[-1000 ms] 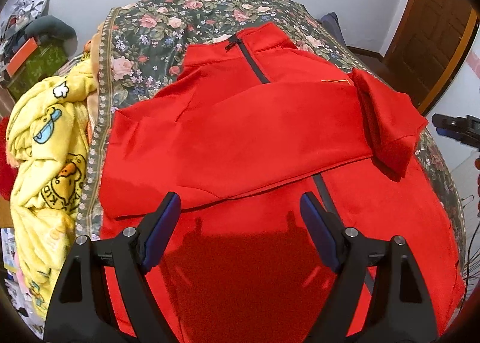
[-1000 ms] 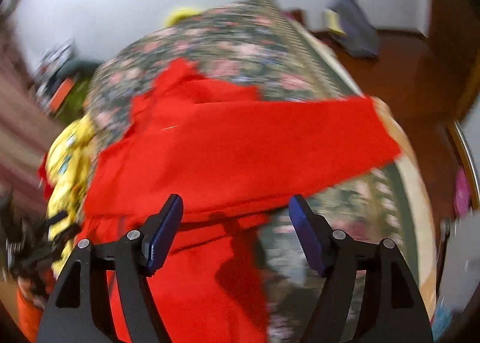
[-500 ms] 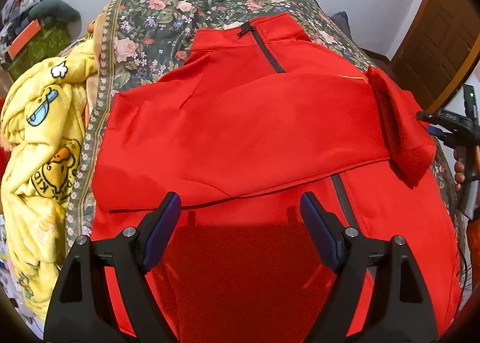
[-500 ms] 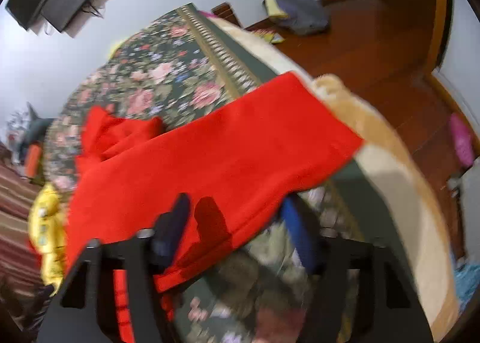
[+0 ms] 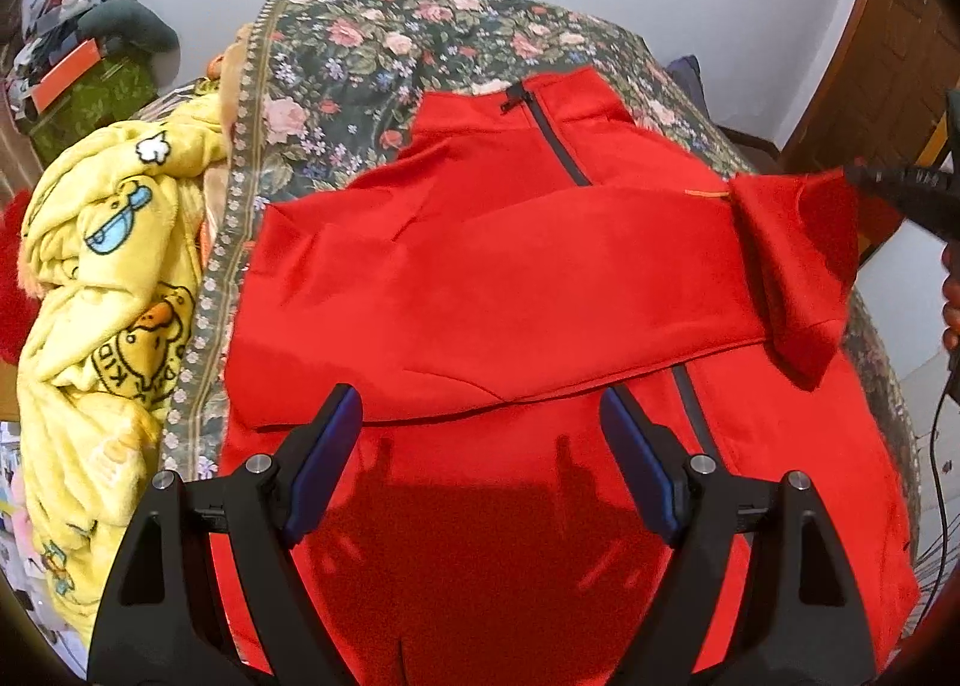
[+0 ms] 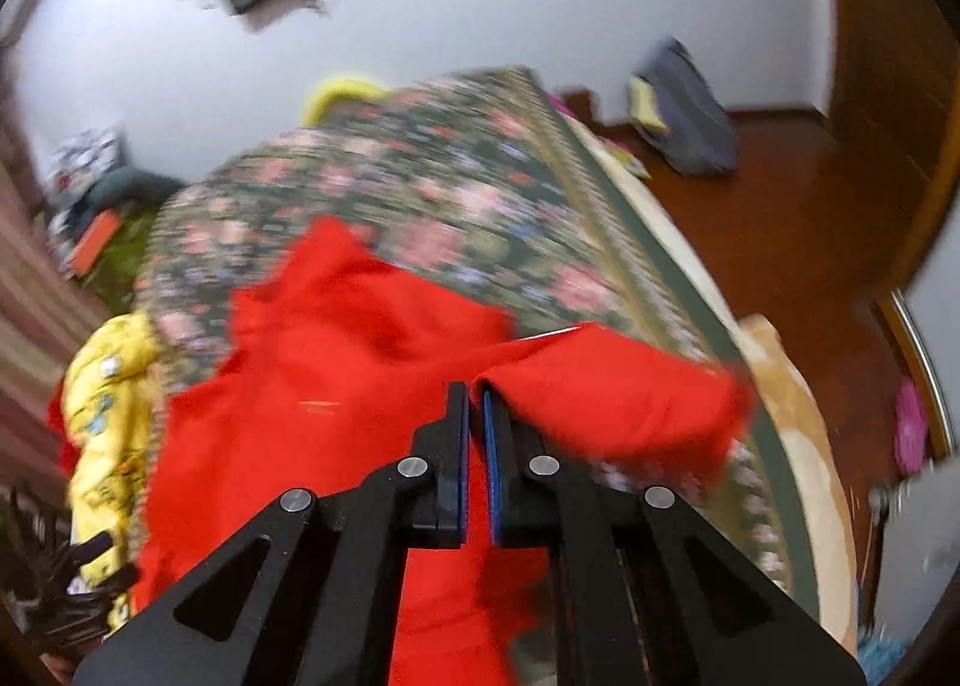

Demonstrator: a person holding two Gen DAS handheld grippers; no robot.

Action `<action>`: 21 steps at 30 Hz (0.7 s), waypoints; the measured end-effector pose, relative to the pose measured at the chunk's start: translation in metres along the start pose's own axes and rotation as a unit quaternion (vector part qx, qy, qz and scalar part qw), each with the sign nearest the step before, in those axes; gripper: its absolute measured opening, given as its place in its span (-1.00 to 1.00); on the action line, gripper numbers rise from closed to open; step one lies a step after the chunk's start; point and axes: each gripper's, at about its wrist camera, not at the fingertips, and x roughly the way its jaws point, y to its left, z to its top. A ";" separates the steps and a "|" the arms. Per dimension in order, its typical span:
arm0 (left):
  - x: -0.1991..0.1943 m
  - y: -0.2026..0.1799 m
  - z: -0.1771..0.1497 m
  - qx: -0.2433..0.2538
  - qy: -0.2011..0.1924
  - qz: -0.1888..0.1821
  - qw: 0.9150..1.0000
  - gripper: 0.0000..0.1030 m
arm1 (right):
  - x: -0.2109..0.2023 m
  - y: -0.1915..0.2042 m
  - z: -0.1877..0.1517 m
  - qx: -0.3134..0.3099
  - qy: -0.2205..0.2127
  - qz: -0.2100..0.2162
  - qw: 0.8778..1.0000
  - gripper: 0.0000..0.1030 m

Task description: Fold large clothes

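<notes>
1. The red jacket (image 5: 492,290) lies flat on the floral bedspread (image 5: 360,62), collar toward the far edge, hem nearest me, zipper marking its long axis.
2. One sleeve is folded across the chest; the other sleeve (image 5: 798,266) is lifted at the bed's right edge.
3. My right gripper (image 6: 474,404) is clamped on that sleeve, so I judge it leads the fold leftward.
4. My left gripper (image 5: 480,446) hovers spread wide over the hem, holding nothing.

Red jacket (image 5: 510,290) covers near half of bed (image 5: 360,62); floral cover beyond collar lies bare, open for passage. Yellow blanket (image 5: 102,278) heaped along bed's left edge blocks that side. Left tool (image 5: 480,452) hovers spread over jacket hem, nothing between its fingers. Right tool (image 6: 474,410) pinches jacket sleeve (image 6: 606,392) at right edge; wooden floor (image 6: 780,218) beyond lies open, grey bundle (image 6: 684,110) by wall.
</notes>
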 end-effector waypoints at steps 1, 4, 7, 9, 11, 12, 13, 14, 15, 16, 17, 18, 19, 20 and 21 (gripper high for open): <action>-0.005 0.003 0.000 -0.002 -0.006 -0.001 1.000 0.58 | -0.001 0.014 0.003 -0.010 -0.003 0.009 1.000 -0.92; -0.018 0.012 -0.001 -0.007 -0.019 -0.003 1.000 0.58 | -0.005 0.067 0.007 -0.046 -0.003 0.047 0.998 -0.92; -0.030 0.024 -0.004 -0.012 -0.029 -0.001 0.999 0.58 | -0.004 0.117 -0.001 -0.075 0.003 0.085 0.994 -0.92; -0.037 0.034 -0.007 -0.016 -0.035 0.003 0.999 0.58 | 0.004 0.148 -0.010 -0.087 0.020 0.115 0.989 -0.92; -0.043 0.046 -0.011 -0.022 -0.036 0.008 0.999 0.58 | 0.016 0.174 -0.024 -0.098 0.038 0.133 0.986 -0.92; -0.044 0.052 -0.014 -0.025 -0.035 0.010 0.999 0.58 | 0.023 0.184 -0.030 -0.105 0.049 0.138 0.984 -0.92; -0.046 0.061 -0.017 -0.031 -0.033 0.014 0.999 0.58 | 0.034 0.197 -0.039 -0.115 0.063 0.140 0.981 -0.92; -0.047 0.066 -0.019 -0.035 -0.031 0.015 0.999 0.58 | 0.044 0.209 -0.049 -0.126 0.079 0.141 0.979 -0.92; -0.047 0.072 -0.022 -0.039 -0.028 0.015 0.999 0.58 | 0.054 0.219 -0.059 -0.137 0.096 0.143 0.975 -0.92; -0.046 0.079 -0.025 -0.044 -0.023 0.015 0.999 0.58 | 0.061 0.224 -0.068 -0.145 0.108 0.145 0.973 -0.92; -0.046 0.083 -0.028 -0.047 -0.019 0.015 0.999 0.58 | 0.069 0.229 -0.079 -0.152 0.123 0.146 0.970 -0.92; -0.045 0.087 -0.031 -0.050 -0.015 0.016 0.999 0.58 | 0.075 0.232 -0.087 -0.157 0.136 0.149 0.967 -0.92; -0.044 0.091 -0.034 -0.052 -0.011 0.017 0.998 0.58 | 0.077 0.233 -0.091 -0.158 0.144 0.150 0.965 -0.92; -0.042 0.092 -0.036 -0.053 -0.008 0.019 0.998 0.58 | 0.078 0.234 -0.095 -0.158 0.150 0.152 0.964 -0.92; -0.039 0.094 -0.038 -0.054 -0.004 0.020 0.998 0.58 | 0.078 0.231 -0.098 -0.156 0.154 0.152 0.964 -0.92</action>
